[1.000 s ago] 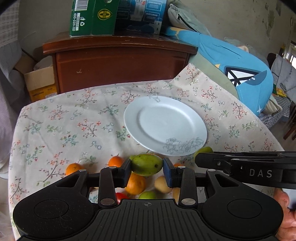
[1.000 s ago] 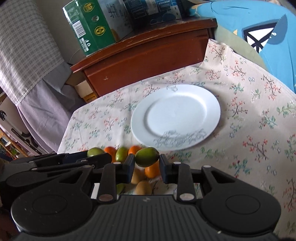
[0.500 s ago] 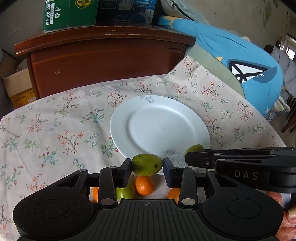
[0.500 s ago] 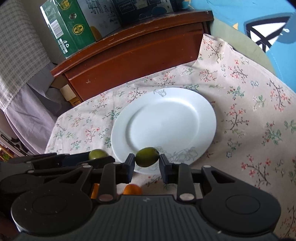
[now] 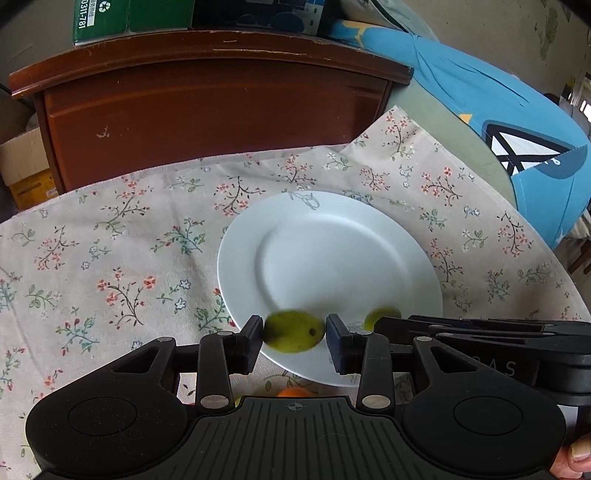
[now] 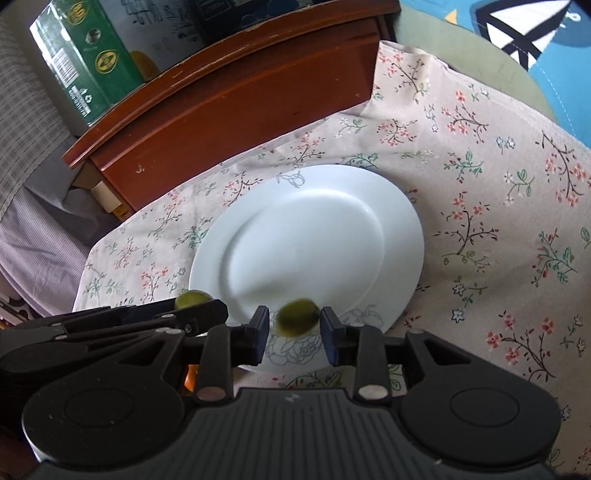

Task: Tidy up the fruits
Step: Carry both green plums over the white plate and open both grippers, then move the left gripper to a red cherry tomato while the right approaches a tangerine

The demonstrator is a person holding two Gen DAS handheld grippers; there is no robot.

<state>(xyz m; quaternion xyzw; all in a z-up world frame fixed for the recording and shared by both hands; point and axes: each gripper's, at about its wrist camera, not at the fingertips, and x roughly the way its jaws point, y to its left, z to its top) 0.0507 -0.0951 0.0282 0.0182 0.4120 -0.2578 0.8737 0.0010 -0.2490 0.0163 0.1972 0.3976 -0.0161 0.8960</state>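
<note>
A green carton (image 5: pixel 129 16) marked "0311-781" with a recycling symbol stands on a brown wooden cabinet (image 5: pixel 207 99) at 12 o'clock; the letters "AS" show faintly on the right gripper's side. A white plate (image 5: pixel 332 236) rests on the floral tablecloth (image 5: pixel 110 258). The left gripper (image 5: pixel 294 336) has its pads spread slightly wider than a blurred green mango (image 5: pixel 293 331) over the plate's 6 o'clock rim (contact is unclear). The right gripper (image 6: pixel 294 326), just beside at 3 o'clock, stands likewise parted around a second green mango (image 6: pixel 297 316). An orange fruit (image 5: pixel 293 392) peeks below the plate.
</note>
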